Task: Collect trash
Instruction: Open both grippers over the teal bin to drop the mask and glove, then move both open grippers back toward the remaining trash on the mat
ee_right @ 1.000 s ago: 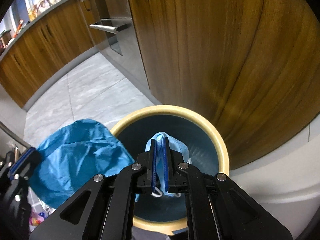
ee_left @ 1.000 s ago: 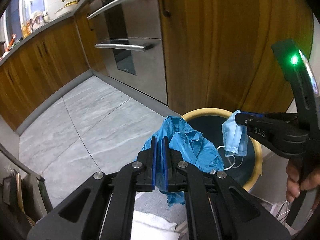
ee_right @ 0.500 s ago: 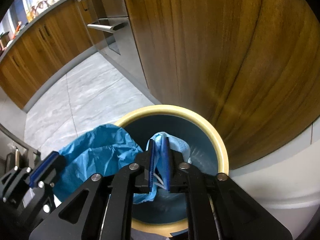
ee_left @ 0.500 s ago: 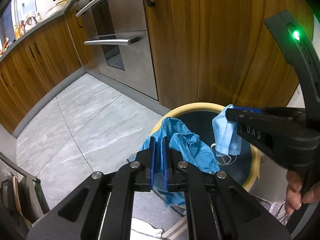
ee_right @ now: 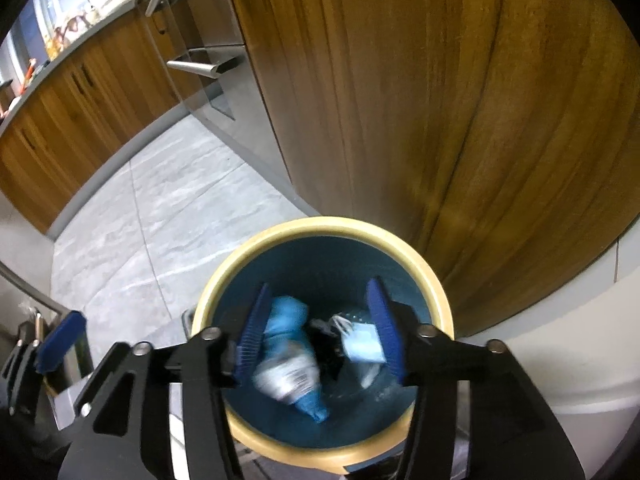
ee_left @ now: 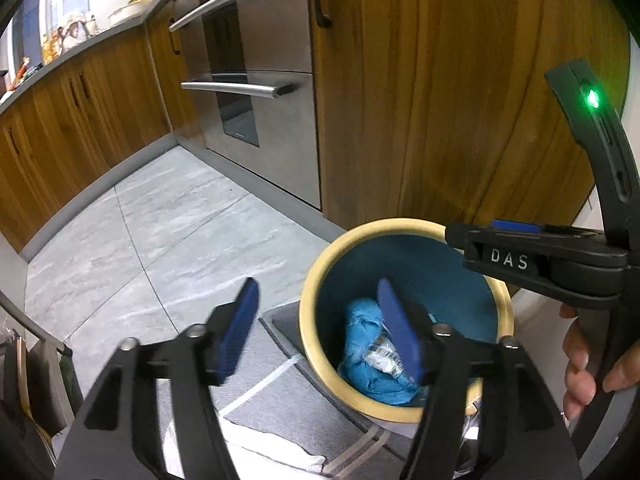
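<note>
Cabinet door [ee_left: 440, 100] of wood, very near behind the bin: danger of knocking a gripper against it when lifting away in a hurry.

Tiled floor [ee_left: 168, 240] to the left, with a grey mat [ee_left: 286, 338] under the bin: landing place for any piece sliding out, and then need to pick up again.

Bin [ee_right: 320, 224] with yellow rim and teal inside, upright and open at the top: risk of tipping if caught under the rim by a finger on the way up.

Left gripper [ee_left: 316, 292] spread wide, holding nothing, 1 finger over the bin mouth and 1 outside over the floor; so, easy to hook the rim. Right gripper [ee_right: 319, 288] also spread wide and empty, both fingers over the mouth.

Crumpled blue piece [ee_left: 360, 360] inside the bin, low against the near wall, apart from both grippers. Blurred in the right wrist view, so maybe not settled. Light and springy by the look, so possible to unfold upward toward the rim.

Face mask [ee_right: 364, 344] inside too, just beside 1 pad of the right gripper; cannot tell if touching. Risk of catching an ear loop on the pad and dragging it out.

Small printed wrapper [ee_left: 380, 354] on the blue piece, no special danger.
</note>
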Demonstrator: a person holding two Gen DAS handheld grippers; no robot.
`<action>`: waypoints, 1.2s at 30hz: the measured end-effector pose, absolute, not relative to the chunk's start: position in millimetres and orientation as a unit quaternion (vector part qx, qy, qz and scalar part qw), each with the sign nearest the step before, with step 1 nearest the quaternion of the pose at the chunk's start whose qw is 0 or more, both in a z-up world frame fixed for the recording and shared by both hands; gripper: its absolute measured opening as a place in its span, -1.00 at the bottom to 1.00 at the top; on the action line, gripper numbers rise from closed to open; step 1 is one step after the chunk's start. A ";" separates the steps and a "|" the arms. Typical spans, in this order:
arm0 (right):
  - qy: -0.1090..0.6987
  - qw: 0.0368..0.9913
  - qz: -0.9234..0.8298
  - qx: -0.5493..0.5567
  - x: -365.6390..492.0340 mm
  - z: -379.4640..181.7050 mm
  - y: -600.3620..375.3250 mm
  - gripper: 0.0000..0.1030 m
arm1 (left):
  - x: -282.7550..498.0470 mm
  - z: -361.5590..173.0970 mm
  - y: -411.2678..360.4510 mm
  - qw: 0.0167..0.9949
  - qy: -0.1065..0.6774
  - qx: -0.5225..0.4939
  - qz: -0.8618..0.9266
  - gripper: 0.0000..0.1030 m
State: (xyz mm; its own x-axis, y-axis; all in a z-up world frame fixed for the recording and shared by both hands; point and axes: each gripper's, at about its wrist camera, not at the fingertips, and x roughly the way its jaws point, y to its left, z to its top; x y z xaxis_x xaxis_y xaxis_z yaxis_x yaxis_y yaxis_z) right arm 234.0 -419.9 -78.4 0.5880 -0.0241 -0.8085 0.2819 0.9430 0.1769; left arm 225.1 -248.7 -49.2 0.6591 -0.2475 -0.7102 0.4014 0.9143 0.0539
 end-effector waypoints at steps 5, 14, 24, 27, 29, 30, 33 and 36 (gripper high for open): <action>0.436 0.882 -0.093 0.155 231.5 -74.5 -423.8 0.60 | 221.2 -47.7 -235.9 0.909 0.370 0.086 -0.169 0.66; 0.421 0.890 -0.091 0.150 228.8 -66.8 -417.3 0.89 | 208.6 -40.1 -202.8 0.917 0.371 0.047 -0.140 0.89; 0.418 0.894 -0.089 0.139 227.3 -60.6 -408.9 0.90 | 193.1 -28.1 -169.6 0.920 0.371 0.045 -0.119 0.89; 0.416 0.895 -0.084 0.135 226.6 -59.1 -405.4 0.90 | 186.9 -24.0 -158.3 0.921 0.371 0.047 -0.111 0.89; 0.416 0.896 -0.082 0.130 226.1 -58.6 -402.4 0.90 | 183.2 -20.4 -150.3 0.922 0.370 0.045 -0.106 0.89; 0.416 0.897 -0.081 0.129 226.2 -58.3 -401.3 0.90 | 180.5 -17.9 -145.0 0.923 0.368 0.044 -0.102 0.89; 0.416 0.898 -0.075 0.122 225.8 -56.6 -396.7 0.90 | 172.5 -11.3 -130.3 0.926 0.364 0.044 -0.093 0.89; 0.414 0.899 -0.076 0.118 224.4 -55.2 -393.9 0.90 | 162.2 -6.5 -113.2 0.928 0.362 0.041 -0.083 0.89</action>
State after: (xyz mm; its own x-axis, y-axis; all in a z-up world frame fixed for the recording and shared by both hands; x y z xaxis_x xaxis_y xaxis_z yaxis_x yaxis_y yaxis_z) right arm 224.4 -393.9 -55.2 0.6452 -0.0379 -0.7630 0.2339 0.9606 0.1501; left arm 162.2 -113.2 -6.5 0.7245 -0.1254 -0.6778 0.1840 0.9828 0.0148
